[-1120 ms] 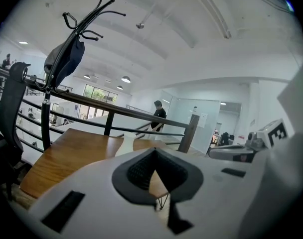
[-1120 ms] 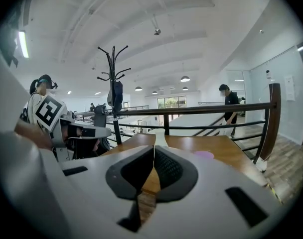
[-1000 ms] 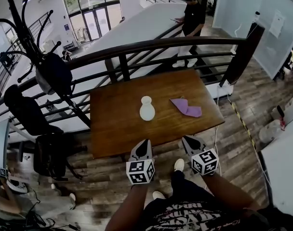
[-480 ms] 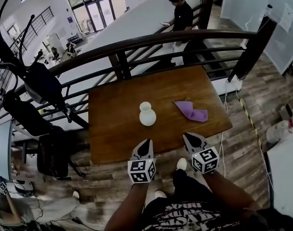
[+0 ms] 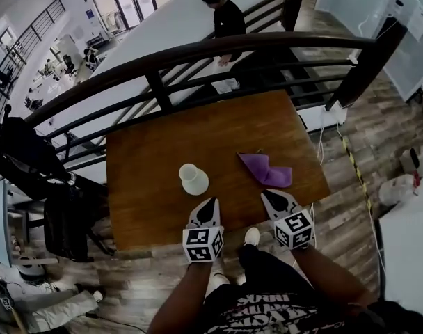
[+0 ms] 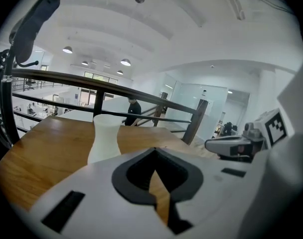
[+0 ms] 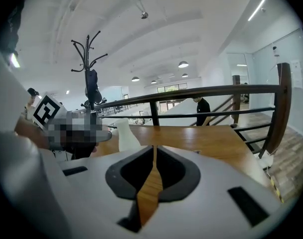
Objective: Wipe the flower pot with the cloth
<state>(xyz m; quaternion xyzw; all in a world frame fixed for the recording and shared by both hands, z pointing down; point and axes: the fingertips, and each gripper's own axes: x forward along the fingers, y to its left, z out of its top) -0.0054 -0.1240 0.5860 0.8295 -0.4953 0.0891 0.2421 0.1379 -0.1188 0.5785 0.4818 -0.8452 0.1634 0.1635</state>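
left tool point(image 5: 209, 205), right tool point(image 5: 270, 197): closed, empty

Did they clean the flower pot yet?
Not yet. Nothing looks done: the purple cloth lies on the table, untouched, apart from the white pot. The left gripper and right gripper are shut and empty, near the table's front edge. Picking up the cloth and wiping are left.

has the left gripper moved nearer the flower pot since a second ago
Yes: the left gripper has come forward over the table's near edge, close to the flower pot.
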